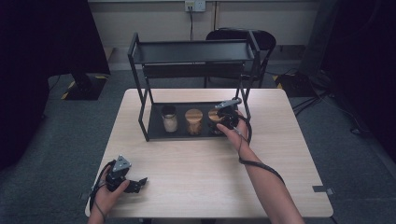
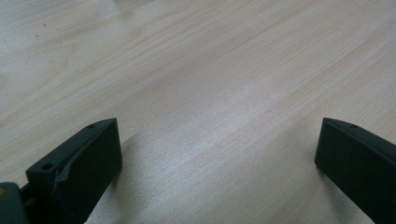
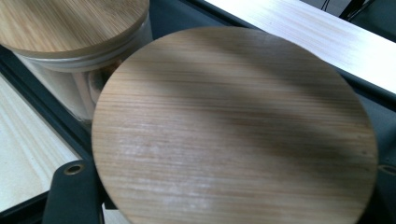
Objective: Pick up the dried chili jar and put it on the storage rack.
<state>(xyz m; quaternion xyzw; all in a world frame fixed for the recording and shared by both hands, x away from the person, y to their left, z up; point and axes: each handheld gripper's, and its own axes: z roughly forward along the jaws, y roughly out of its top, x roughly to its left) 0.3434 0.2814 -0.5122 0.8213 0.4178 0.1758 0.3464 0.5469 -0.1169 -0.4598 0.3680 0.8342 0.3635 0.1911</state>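
A black two-tier rack (image 1: 191, 52) stands at the far middle of the wooden table (image 1: 196, 177). Three glass jars sit in a row on its lower shelf: a dark-lidded one (image 1: 169, 119) at left, a wooden-lidded one (image 1: 194, 121) in the middle, and a third (image 1: 214, 116) at right. My right gripper (image 1: 227, 115) is at the right jar. In the right gripper view that jar's round wooden lid (image 3: 233, 126) sits between the jaws of my right gripper (image 3: 229, 186), with the middle jar (image 3: 70, 28) beside it. My left gripper (image 1: 139, 183) rests open at the table's front left, nothing between the jaws of my left gripper (image 2: 217, 158).
A dark chair (image 1: 243, 37) stands behind the rack. The rack's upper shelf overhangs the jars, and its posts (image 1: 141, 93) frame the lower shelf. Bare tabletop lies between the two grippers. Cables (image 1: 327, 100) run over the floor at right.
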